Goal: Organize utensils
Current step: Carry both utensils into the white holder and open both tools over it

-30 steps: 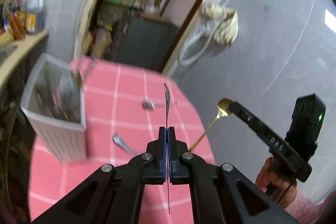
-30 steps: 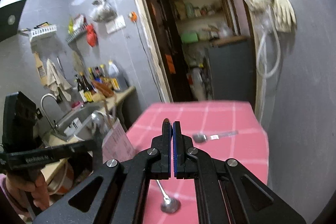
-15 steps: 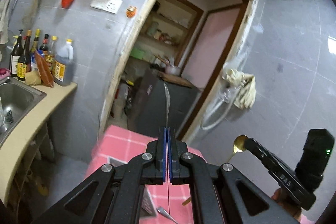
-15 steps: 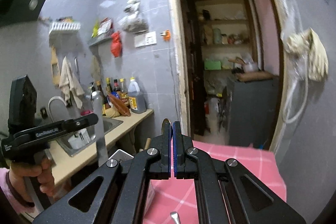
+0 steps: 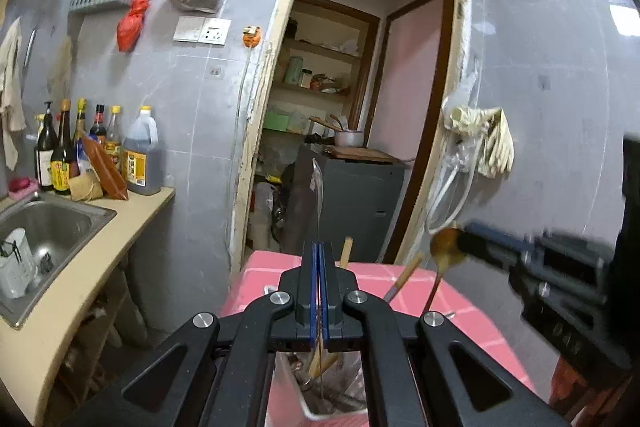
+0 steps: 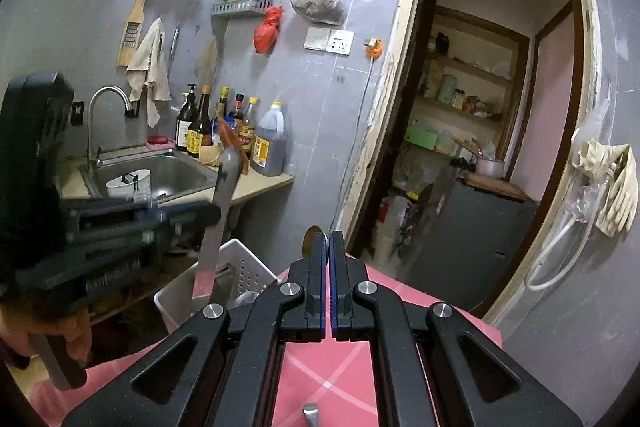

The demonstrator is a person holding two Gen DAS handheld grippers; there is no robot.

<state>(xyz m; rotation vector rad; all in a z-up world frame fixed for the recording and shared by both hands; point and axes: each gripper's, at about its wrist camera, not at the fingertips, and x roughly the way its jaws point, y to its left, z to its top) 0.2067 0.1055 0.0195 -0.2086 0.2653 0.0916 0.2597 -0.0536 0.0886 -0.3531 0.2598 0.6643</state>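
My left gripper (image 5: pixel 319 251) is shut on a steel table knife (image 5: pixel 318 195), held upright with its lower end down inside the white utensil basket (image 5: pixel 336 417); the knife (image 6: pixel 218 219) and basket (image 6: pixel 244 267) also show in the right wrist view. My right gripper (image 6: pixel 328 239) is shut on a gold spoon (image 6: pixel 311 235), whose bowl sticks up above the fingers. In the left wrist view the gold spoon (image 5: pixel 446 251) hangs from the right gripper's fingers (image 5: pixel 500 247) over the pink checked table (image 5: pixel 460 311).
Wooden-handled utensils (image 5: pixel 404 277) stand in the basket. A steel utensil (image 6: pixel 310 411) lies on the table under my right gripper. A counter with a sink (image 5: pixel 48 231) and bottles (image 5: pixel 140 155) runs along the left; a doorway (image 5: pixel 352 127) is behind the table.
Both grippers have tilted up and moved to the basket. The knife has gone from above the table to standing in the basket. The right gripper with the gold spoon has come closer.
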